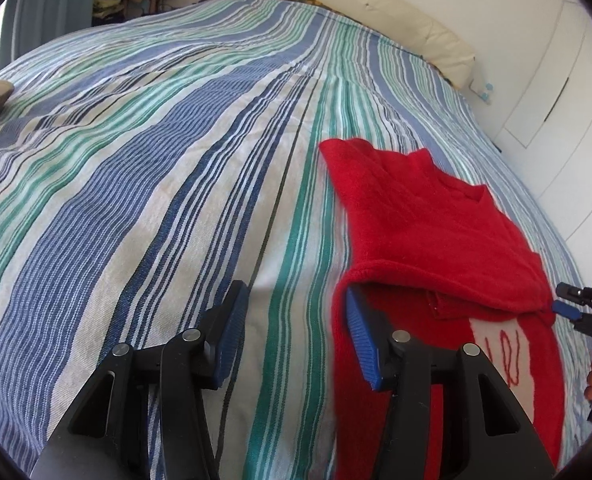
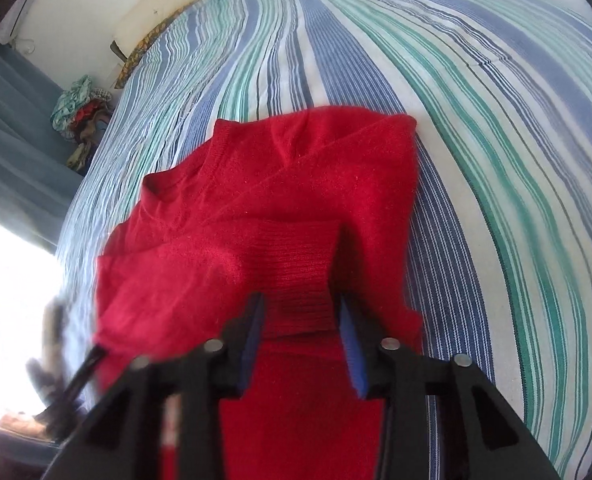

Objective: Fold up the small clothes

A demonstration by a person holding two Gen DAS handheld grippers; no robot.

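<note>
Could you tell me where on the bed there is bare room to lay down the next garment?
Free: the striped bedspread left of the red sweater, up to the cream headboard cushion. Crowded: around the sweater, near both grippers.

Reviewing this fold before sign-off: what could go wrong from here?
1. The left tool is open with only one finger tucked under the red sweater; closing now may catch just one layer.
2. The right tool straddles the ribbed cuff without gripping, so the folded sleeve could slide off.
3. The sweater lies bunched on the striped bedspread; creases may get folded in.
</note>
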